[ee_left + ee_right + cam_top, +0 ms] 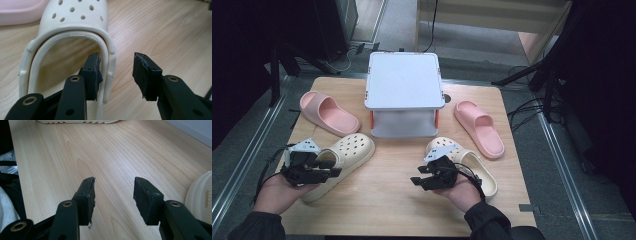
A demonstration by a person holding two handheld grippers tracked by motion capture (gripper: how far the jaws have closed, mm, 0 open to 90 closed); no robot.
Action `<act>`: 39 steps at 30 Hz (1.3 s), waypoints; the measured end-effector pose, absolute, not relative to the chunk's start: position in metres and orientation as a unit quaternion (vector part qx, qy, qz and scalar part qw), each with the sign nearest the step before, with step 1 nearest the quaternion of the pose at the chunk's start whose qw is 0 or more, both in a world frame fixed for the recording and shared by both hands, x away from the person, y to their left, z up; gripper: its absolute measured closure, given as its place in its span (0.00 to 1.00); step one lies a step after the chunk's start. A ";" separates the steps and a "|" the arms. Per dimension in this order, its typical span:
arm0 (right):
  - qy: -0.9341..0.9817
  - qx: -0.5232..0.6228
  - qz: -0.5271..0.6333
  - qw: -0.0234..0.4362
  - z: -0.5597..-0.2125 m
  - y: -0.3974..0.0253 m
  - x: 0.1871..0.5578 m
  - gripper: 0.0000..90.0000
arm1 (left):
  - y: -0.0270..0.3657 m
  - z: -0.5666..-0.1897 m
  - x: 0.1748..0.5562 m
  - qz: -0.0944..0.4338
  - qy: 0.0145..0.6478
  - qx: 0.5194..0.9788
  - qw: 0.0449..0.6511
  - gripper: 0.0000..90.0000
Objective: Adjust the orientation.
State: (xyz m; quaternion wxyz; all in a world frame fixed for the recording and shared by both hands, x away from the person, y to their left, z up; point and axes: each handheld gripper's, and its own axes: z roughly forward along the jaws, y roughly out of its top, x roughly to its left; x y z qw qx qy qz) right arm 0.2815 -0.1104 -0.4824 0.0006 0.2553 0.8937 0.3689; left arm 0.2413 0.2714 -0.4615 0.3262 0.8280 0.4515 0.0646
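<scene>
Closest to the bottom edge of the high view, the person's two hands hold the grippers low over the wooden table (402, 210). The left gripper (334, 172), at lower left, has its jaws spread wide around the side wall of the left cream clog (347, 152); in the left gripper view one jaw sits inside the heel opening and the other outside over bare wood, with the rim between them, not yet pinched. That clog (72, 30) is pale cream, with round holes over the toe and a thick rolled rim, and it lies at lower left of the table, toe pointing up and right. The right gripper (416, 181), at lower centre, also stands wide open over bare wood, holding nothing, with the right cream clog (477, 172) just beside it. Farther back, a pink slide (328, 113) lies upper left and another pink slide (479, 127) to the right, flanking a white lidded box (404, 82) at the table's far middle.
</scene>
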 end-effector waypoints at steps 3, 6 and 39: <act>0.894 0.254 0.369 0.000 -0.483 -0.110 0.281 0.58 | 0.270 -0.467 0.247 0.061 0.458 0.825 0.325 0.65; 0.895 0.254 0.368 0.000 -0.483 -0.109 0.281 0.58 | 0.268 -0.472 0.253 0.055 0.472 0.818 0.324 0.66; 0.876 0.285 0.389 0.010 -0.480 -0.125 0.277 0.62 | 0.175 -0.454 0.263 0.045 0.403 0.849 0.337 0.86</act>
